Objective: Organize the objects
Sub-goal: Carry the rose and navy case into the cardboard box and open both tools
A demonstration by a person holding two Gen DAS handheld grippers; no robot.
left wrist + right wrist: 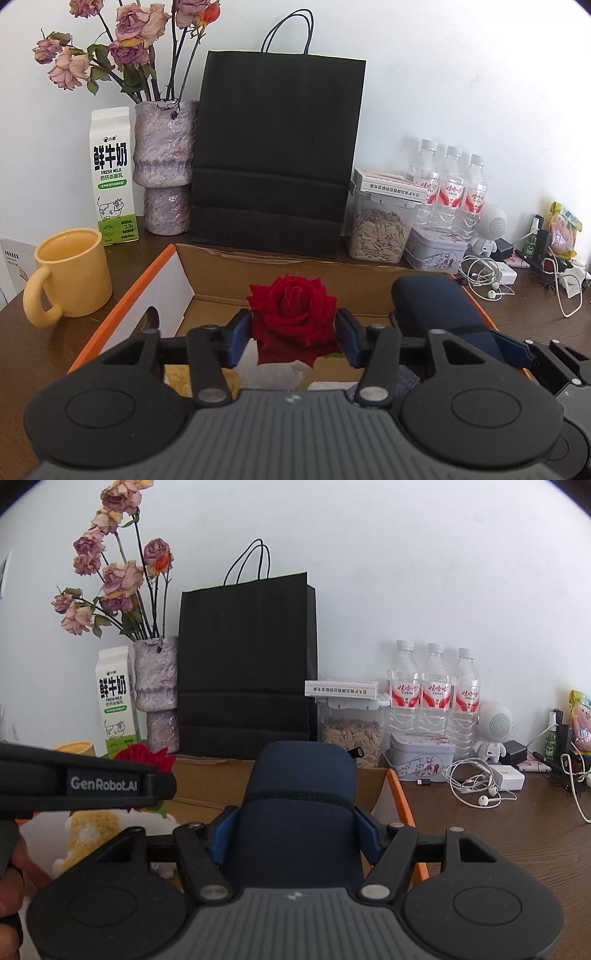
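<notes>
A red rose bloom [293, 314] sits between the blue pads of my left gripper [293, 332], above an open cardboard box with orange edges [221, 273]. The petals look full and unsqueezed, and the pads stand just beside them, so the jaws are open. My right gripper [295, 834] is shut on a dark navy case [299, 775], its pads pressing both sides, over the box's right half [399, 794]. The same case [436, 302] shows at the right of the left wrist view. A yellow knitted toy [88, 834] lies in the box.
On the brown table behind the box stand a black paper bag [277, 155], a vase of dried roses [162, 166], a milk carton [112, 173] and a yellow mug [70, 273]. To the right are a seed jar [380, 229], water bottles [450, 184], a tin [434, 247] and tangled earphones [487, 277].
</notes>
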